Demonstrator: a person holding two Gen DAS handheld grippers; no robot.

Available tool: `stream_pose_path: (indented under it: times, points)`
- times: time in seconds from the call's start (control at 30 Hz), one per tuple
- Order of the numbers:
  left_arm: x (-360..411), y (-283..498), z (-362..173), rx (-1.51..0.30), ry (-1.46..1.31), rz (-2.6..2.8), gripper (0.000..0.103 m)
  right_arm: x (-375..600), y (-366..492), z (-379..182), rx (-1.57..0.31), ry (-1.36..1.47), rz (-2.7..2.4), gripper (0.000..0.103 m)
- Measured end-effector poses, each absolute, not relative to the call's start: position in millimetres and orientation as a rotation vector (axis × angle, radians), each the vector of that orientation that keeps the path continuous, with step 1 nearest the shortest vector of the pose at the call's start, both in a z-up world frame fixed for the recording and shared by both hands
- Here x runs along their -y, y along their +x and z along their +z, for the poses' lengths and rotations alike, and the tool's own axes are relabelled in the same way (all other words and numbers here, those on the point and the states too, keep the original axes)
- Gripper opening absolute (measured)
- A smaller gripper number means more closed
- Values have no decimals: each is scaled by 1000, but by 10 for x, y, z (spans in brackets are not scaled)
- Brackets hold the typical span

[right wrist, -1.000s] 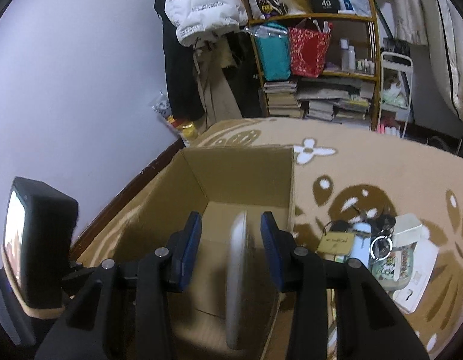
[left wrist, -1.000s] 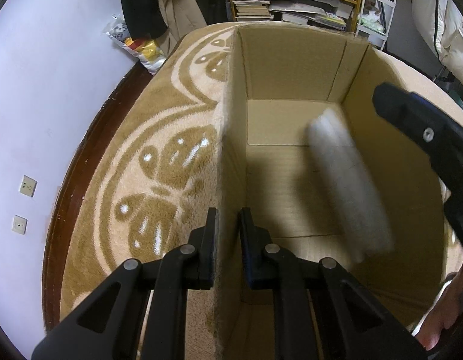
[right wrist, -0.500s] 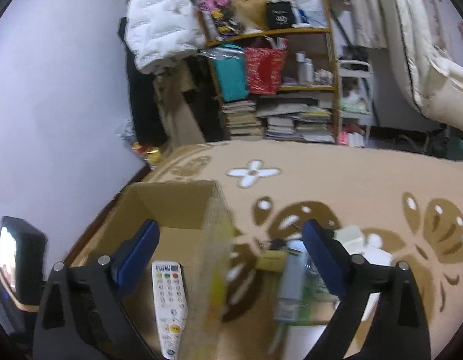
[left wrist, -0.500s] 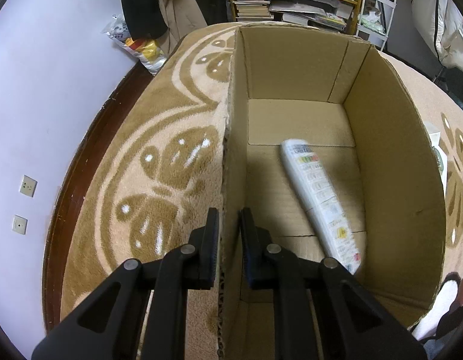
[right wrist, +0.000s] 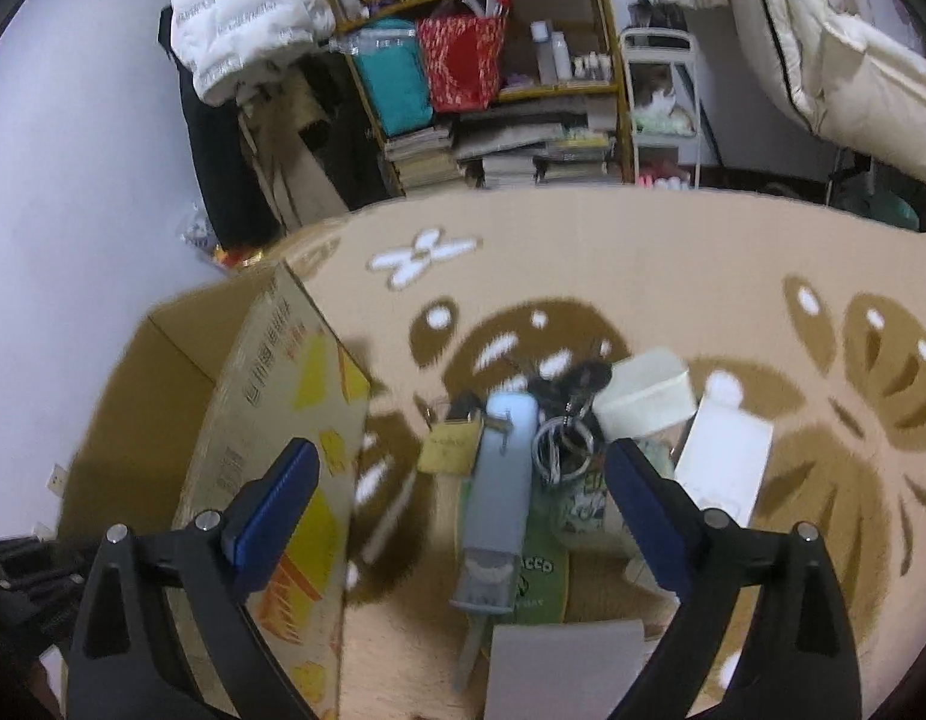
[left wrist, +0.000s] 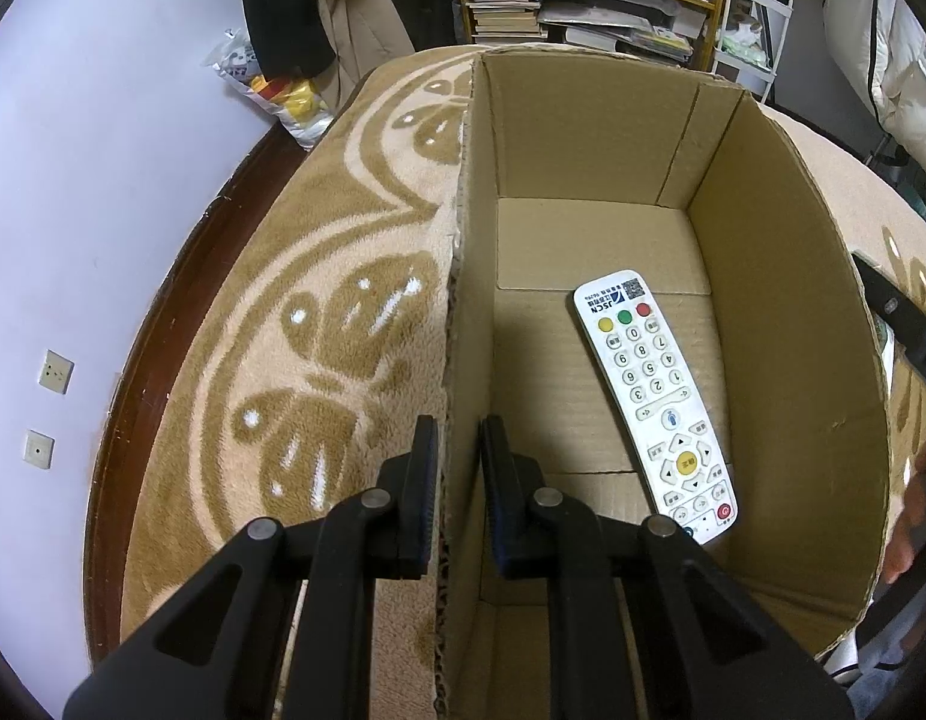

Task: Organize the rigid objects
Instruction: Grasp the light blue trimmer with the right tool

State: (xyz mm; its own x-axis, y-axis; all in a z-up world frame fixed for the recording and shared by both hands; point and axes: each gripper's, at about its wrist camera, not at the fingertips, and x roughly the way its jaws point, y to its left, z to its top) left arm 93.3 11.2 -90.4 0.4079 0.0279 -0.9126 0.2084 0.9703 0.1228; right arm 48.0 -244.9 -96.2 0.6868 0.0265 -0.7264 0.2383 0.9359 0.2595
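My left gripper [left wrist: 458,468] is nearly closed, its 2 fingers [left wrist: 420,480] straddling the left wall of the box [left wrist: 793,312], 1 pad outside over the rug [left wrist: 318,276] and 1 inside; there is a thin gap on the inner side, so I cannot tell how firmly the wall is pinched. The box stands open on the rug, its bottom flaps showing a seam across the middle.

A white remote [left wrist: 658,402] lies flat on the box floor, buttons up, toward the right wall. Its printed end points to the far wall, and its near end sits just beside my inner finger's arm, apart from it. It lies at a slight angle to the walls.

My right gripper [right wrist: 463,480] is spread wide and holds nothing. It hangs over a pile on the rug [right wrist: 643,276], just right of the box [right wrist: 270,396], whose printed outer wall shows yellow and orange marks. Between my fingers lies a pale blue tool [right wrist: 502,480], long and narrow, pointing away from me. Touching its left side is a brass padlock [right wrist: 450,447]. To its right is a ring of keys [right wrist: 562,447], then a cream container [right wrist: 643,393] and a white card [right wrist: 724,468]. A green packet [right wrist: 541,576] lies under the tool, and a grey sheet [right wrist: 559,666] is nearest me. This view is somewhat blurred.
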Motion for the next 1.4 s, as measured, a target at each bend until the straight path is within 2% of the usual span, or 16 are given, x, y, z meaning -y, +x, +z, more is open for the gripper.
stream_pose_path:
  times: [0.17,0.23,0.3,0.33,0.4,0.47,0.73,0.8,1.4]
  points:
    - [-108,934,-908,-1147,243,-113,15,2410,511,-1109,-852,326,-104,98]
    - [-107,932,-904,-1146,243,-114,15,2402,525,-1136,-869,319,-103,86]
    - [-105,930,-903,-1147,242,-114,15,2398,542,-1167,-890,319,-98,70]
    - [-109,932,-899,-1148,240,-114,15,2400,555,-1185,-902,321,-99,67]
    - [-106,931,-899,-1147,239,-114,15,2387,595,-1225,-918,321,-104,53]
    - [-104,928,-898,-1147,237,-113,15,2388,616,-1277,-937,316,-110,48]
    - [-115,932,-894,-1148,232,-112,15,2362,693,-1386,-980,307,-141,42]
    - [-115,931,-897,-1148,234,-112,15,2362,705,-1446,-998,299,-156,31]
    - [-124,930,-864,-1139,211,-109,14,2317,566,-1169,-936,234,-209,29]
